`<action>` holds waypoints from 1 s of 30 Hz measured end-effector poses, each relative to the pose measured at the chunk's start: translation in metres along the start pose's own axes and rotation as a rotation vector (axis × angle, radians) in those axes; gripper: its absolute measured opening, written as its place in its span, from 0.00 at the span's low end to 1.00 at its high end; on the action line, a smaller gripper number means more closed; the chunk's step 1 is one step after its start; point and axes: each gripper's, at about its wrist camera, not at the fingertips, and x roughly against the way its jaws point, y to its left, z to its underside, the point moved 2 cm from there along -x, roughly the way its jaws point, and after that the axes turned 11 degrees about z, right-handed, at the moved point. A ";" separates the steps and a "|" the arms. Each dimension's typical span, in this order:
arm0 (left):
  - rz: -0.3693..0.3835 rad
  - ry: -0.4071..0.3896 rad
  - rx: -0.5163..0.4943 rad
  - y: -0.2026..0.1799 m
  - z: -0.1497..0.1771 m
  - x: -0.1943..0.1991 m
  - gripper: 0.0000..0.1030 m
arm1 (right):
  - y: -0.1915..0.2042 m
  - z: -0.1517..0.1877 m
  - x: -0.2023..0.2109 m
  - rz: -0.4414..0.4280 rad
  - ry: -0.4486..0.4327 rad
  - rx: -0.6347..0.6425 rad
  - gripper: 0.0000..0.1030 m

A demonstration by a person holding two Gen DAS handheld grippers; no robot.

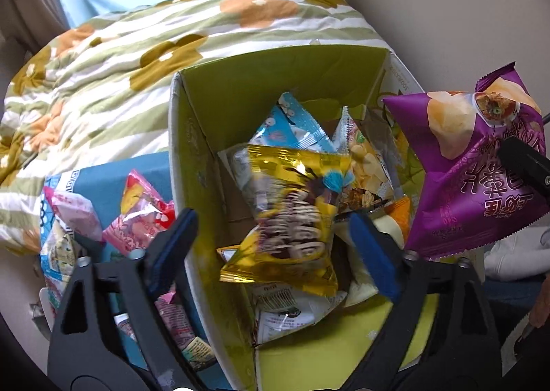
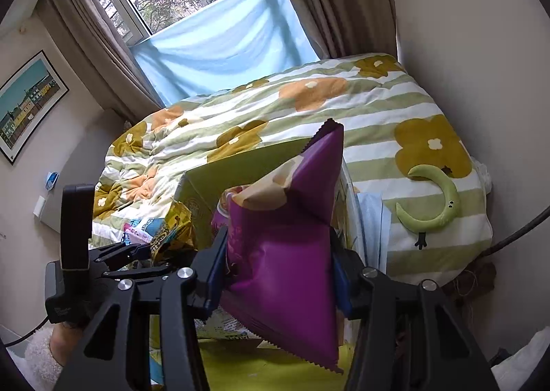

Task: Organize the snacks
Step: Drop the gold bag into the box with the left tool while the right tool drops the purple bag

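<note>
In the left wrist view the left tool (image 1: 271, 243) hangs over an open cardboard box (image 1: 213, 99) with a yellow-green lining; its blue-padded fingers (image 1: 175, 243) are spread wide and grip nothing. A gold snack bag (image 1: 292, 219) sits between and below them, blurred, and whether it lies on the pile or is in the air cannot be told. Under and behind it in the box lie a light blue packet (image 1: 292, 126), a chip packet (image 1: 367, 164) and other wrappers. Left of the box, outside its wall, pink packets (image 1: 137, 212) rest on a blue carton (image 1: 103, 181). At the right edge a purple chip bag (image 1: 481, 164) is held up above the box's right side, a black finger of the right tool pressed on it. Behind everything spreads the bed's flowered, striped quilt (image 1: 103, 81). In the right wrist view the right tool (image 2: 278, 274) is closed on the purple chip bag (image 2: 288, 253) — both pads squeeze its sides and the bag stands upright between them, over the box's green rim (image 2: 240, 164). The left tool (image 2: 144, 253) shows at the left, with the gold snack bag (image 2: 175, 229) just beyond it. A green crescent plush (image 2: 436, 202) lies on the quilt (image 2: 378, 136), well apart from the box.
</note>
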 end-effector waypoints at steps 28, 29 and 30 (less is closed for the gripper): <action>-0.028 -0.097 0.066 0.044 0.026 0.058 0.98 | 0.023 -0.035 -0.068 -0.055 0.065 -0.166 0.98; -0.032 -0.098 0.063 0.044 0.027 0.058 0.98 | 0.023 -0.032 -0.065 -0.052 0.048 -0.158 0.99; -0.036 -0.099 0.062 0.044 0.029 0.059 0.98 | 0.023 -0.028 -0.061 -0.049 0.038 -0.149 0.99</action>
